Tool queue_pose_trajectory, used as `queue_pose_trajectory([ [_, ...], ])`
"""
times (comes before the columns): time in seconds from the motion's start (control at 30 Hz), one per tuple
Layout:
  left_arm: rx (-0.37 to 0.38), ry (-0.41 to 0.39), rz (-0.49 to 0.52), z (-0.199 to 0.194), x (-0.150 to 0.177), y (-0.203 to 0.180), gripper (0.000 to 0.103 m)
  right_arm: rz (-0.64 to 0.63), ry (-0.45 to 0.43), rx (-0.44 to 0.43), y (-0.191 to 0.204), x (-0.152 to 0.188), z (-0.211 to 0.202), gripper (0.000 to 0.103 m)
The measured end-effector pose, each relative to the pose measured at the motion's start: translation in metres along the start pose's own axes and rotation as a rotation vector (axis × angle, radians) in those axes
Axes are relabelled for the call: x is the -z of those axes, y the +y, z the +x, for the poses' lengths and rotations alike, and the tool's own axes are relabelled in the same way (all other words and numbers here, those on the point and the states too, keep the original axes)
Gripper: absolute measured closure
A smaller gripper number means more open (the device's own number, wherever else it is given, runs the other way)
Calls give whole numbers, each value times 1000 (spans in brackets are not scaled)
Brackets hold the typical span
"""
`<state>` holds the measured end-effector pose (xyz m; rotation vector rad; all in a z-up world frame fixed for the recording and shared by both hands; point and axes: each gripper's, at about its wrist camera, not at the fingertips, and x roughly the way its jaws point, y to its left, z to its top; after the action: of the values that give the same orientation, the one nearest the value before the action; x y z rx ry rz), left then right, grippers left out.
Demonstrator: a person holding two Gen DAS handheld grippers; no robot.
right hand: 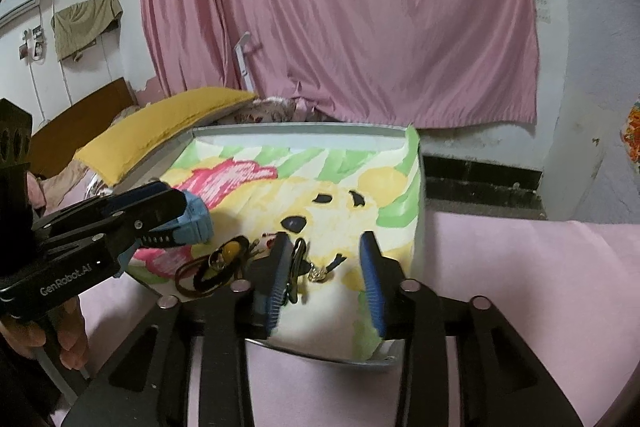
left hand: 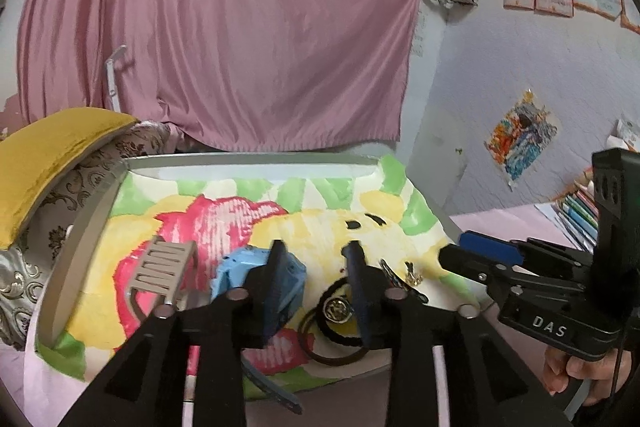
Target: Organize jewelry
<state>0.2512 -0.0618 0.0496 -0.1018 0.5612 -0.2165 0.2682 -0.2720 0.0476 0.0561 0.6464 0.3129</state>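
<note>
Pink bedding lies under a shallow tray lined with a bright painted sheet, a pink curtain hanging behind. On the tray, black hair ties sit near its six o'clock edge, a blue watch at about nine, small earrings toward the centre. Left gripper and right gripper hover over them, jaws parted, gripping nothing.

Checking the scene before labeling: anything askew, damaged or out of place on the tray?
Nothing looks damaged or spilled. The jewelry is just unsorted: the blue watch, black hair ties, a ring and small earrings lie in a loose cluster at the near end of the painted tray. Beyond it, wall plaster is chipped beside the pink curtain.
</note>
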Motion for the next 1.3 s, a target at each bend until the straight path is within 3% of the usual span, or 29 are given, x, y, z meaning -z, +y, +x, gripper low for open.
queue_pose_trajectory([
  [0.17,-30,-62,-24,-11,-3,4,48,-8,-36,16,-1,-1,-8,65],
  [0.3,-51,-92,-52,-17,-3,10,32,-16,-68,23,-1,-1,-14,52],
  [0.6,-148,-112,-90,-26,0,23,7,-29,-126,36,2,1,-29,31],
  [0.67,-165,-111,-91,-27,1,25,6,-29,-130,40,3,0,-31,31],
  [0.97,-203,-132,-75,-39,12,26,1,-26,-215,41,6,4,-54,6],
  [1.3,-219,-183,-50,-77,26,22,1,-49,-291,22,22,15,-84,2],
])
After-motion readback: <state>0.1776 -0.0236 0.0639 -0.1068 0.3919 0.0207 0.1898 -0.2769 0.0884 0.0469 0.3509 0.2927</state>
